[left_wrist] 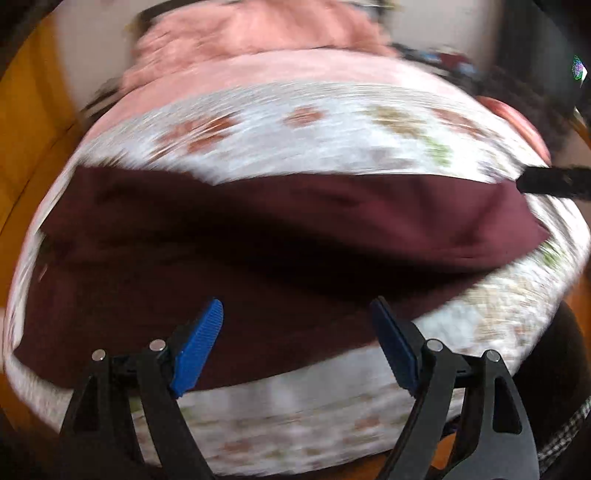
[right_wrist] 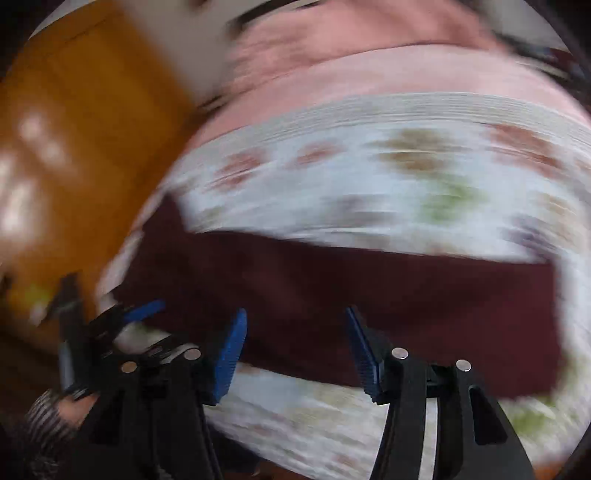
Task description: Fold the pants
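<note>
The left gripper [left_wrist: 297, 343] has its two blue ribbed fingers [left_wrist: 195, 347] spread wide, with nothing between them; they hover above the near edge of the dark maroon cloth pants [left_wrist: 258, 229] without pinching the fabric. The right gripper [right_wrist: 295, 356] also holds its blue ribbed fingers [right_wrist: 229, 360] apart and empty, above the near edge of the same pants [right_wrist: 369, 295].

The pants lie folded into a long band across a white bedsheet with a blurred reddish and green flower print [left_wrist: 295, 122], running from left to right in both views. A pink blanket [left_wrist: 251, 33] lies crumpled at the far end of the bed. An orange-brown wooden floor [right_wrist: 74, 129] shows to the left. In the right wrist view the left gripper [right_wrist: 122, 321] appears at the lower left, much blurred.
</note>
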Demonstrator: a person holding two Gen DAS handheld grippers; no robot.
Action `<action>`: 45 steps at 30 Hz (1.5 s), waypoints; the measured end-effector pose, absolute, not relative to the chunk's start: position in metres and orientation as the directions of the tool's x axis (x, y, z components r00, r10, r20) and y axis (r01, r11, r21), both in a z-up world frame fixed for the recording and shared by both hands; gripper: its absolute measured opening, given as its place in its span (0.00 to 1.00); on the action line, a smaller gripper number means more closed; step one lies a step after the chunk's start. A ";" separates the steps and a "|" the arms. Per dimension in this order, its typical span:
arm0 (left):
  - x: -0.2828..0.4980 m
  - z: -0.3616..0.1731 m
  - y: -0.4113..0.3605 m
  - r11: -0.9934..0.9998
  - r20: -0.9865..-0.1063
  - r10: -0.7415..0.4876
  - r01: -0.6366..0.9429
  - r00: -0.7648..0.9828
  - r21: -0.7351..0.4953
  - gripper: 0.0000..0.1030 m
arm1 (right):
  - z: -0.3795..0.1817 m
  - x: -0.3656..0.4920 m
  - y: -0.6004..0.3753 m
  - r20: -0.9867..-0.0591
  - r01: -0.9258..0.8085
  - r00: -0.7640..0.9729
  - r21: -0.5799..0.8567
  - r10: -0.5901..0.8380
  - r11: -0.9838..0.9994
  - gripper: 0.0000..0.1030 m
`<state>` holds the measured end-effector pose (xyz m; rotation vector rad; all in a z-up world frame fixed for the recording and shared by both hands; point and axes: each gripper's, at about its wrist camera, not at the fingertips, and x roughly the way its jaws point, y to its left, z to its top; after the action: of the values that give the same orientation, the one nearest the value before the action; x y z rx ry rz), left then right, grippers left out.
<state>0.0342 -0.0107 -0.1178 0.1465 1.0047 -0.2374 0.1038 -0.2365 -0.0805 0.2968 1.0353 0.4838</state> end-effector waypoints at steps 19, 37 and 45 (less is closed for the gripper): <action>0.044 -0.134 0.140 0.980 -0.899 -0.067 -0.141 0.434 -0.141 0.74 | -0.121 0.161 -0.073 -0.853 -0.525 0.213 0.311 0.476 0.792 0.07; 0.193 -0.073 0.105 0.988 -0.930 0.134 -0.120 0.343 0.098 0.88 | -0.179 0.117 -0.077 -0.827 -0.453 0.160 0.424 0.540 0.784 0.08; 0.286 -0.117 0.100 0.950 -0.958 0.285 -0.143 0.032 0.277 0.88 | -0.181 0.115 -0.082 -0.809 -0.442 0.167 0.450 0.564 0.776 0.08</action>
<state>0.2861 0.1002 -0.1171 0.1157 1.5040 0.3300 0.1153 -0.0816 -0.1809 0.1195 1.2068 0.7185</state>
